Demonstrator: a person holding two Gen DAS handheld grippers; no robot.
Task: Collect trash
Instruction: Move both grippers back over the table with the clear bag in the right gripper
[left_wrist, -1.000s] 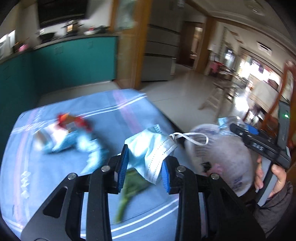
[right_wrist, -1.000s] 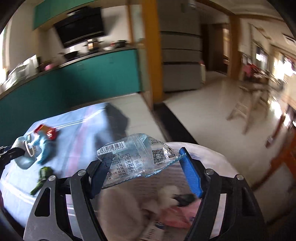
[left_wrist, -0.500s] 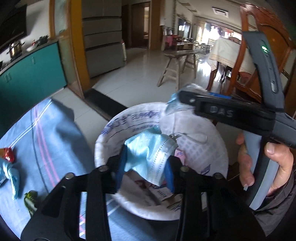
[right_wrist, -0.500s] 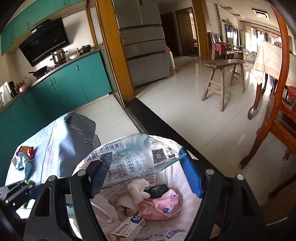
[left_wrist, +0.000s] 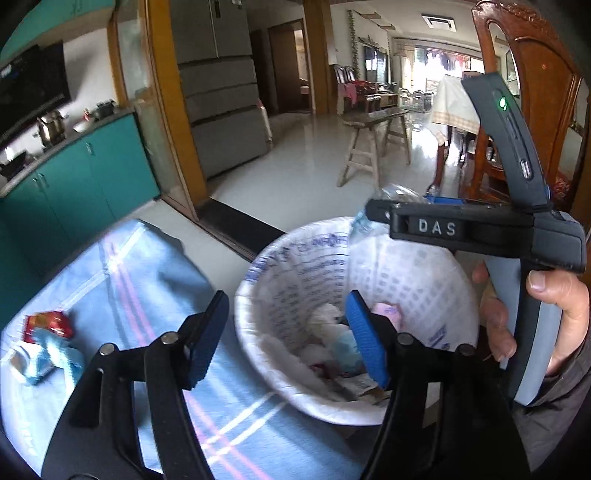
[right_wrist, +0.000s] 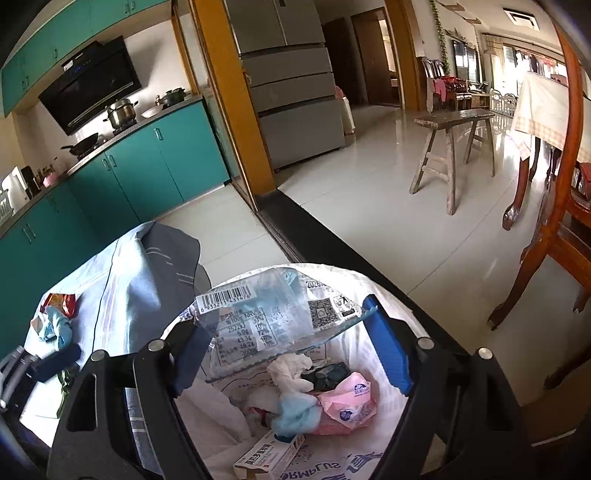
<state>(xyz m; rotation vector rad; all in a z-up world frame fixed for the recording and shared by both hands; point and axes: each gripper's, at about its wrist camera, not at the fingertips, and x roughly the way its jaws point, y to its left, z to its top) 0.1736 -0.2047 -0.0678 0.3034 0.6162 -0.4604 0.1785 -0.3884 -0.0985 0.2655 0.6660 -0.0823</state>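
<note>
Right gripper body, right of centre in the left wrist view: raised letters "DAS".
Clear plastic wrapper, centre of the right wrist view: barcode with digits reading about "6933211431476"; a nutrition table with "NRV", "2522kJ", "30%", "43.3", "48.2"; a QR code; a date starting "2026".
Bin liner, lower centre of the right wrist view: blue print, upside down, reading about "SRMPLUS"; further blue print on the liner wall is too blurred to read.
Small carton in the bin, bottom centre: red Chinese characters, too small to read.
Pink packet in the bin: blue round logos, illegible.
</note>
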